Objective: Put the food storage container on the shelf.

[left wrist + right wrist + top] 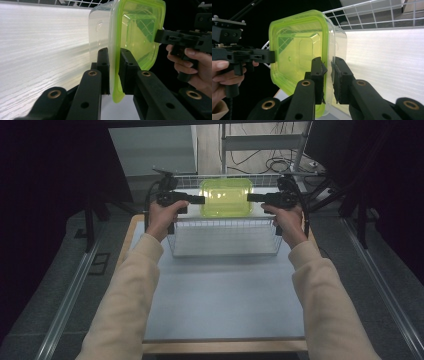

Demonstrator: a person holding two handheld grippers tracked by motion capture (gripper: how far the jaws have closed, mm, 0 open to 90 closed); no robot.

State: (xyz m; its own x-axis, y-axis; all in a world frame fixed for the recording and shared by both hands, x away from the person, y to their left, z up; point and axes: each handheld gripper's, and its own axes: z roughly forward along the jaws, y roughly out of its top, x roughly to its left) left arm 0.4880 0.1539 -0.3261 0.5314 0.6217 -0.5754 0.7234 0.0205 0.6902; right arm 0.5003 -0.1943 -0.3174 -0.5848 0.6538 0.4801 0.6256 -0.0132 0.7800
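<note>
A clear plastic container with a lime-green lid (pixel 226 197) hangs in the air above a white wire basket (pixel 225 251), held from both sides. My left gripper (pixel 202 199) is shut on the lid's left rim, its pads clamping the green edge (pixel 115 53). My right gripper (pixel 248 197) is shut on the opposite rim (pixel 328 62). In the left gripper view the container (pixel 135 27) stands edge-on, and the right gripper (pixel 160 37) shows beyond it. The right gripper view shows the lid (pixel 297 47) face-on, with the left gripper (pixel 273 57) at its far edge. The container looks empty.
The wire basket stands at the far end of a pale grey table top (pixel 225 295) with a wooden edge. Metal rails (pixel 75 285) run along both sides of the table. Behind the basket are a shelf frame and loose cables (pixel 272 162).
</note>
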